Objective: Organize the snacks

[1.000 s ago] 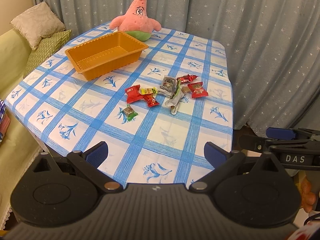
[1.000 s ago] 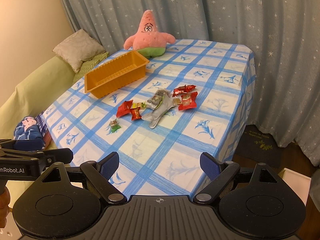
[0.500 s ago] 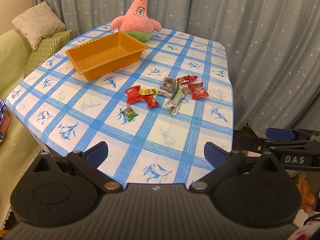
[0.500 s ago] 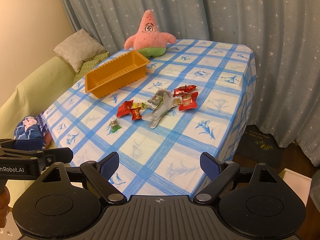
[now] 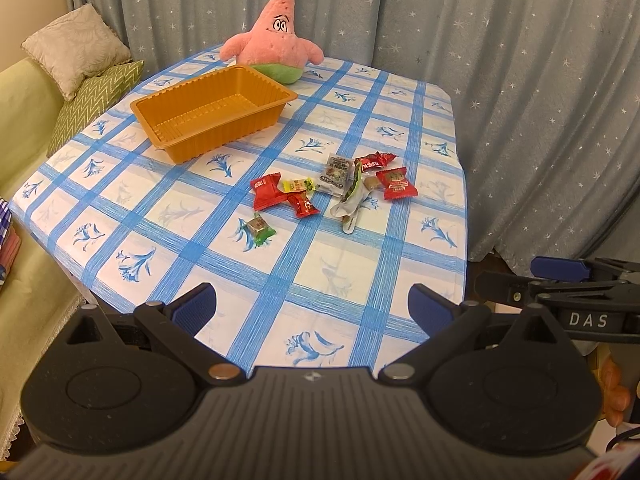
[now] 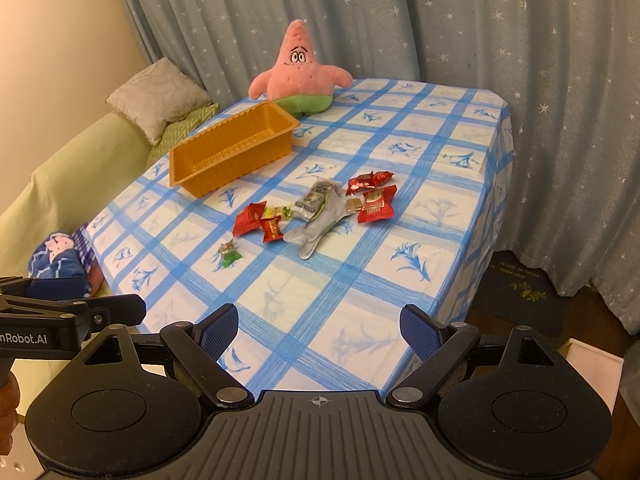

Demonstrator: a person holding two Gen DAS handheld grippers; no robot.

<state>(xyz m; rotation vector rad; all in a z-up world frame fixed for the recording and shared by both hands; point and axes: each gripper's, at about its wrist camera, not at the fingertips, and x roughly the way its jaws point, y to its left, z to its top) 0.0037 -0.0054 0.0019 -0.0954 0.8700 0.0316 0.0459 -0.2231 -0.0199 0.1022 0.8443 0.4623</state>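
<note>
Orange tray (image 5: 208,116) empty; snacks (image 5: 328,188) lie beside it

The surface (image 5: 304,280) has a blue checked cloth; on it lie an orange tray (image 5: 212,112), a pink plush (image 5: 276,40) just behind the tray, and snacks (image 5: 332,188) near the middle

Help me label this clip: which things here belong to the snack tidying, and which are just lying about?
For the job:
snacks, loose on the tablecloth
orange tray, nothing in it
left gripper, open
right gripper, open

Lying about:
pink plush, behind the tray
cushions on the sofa
curtain
</note>
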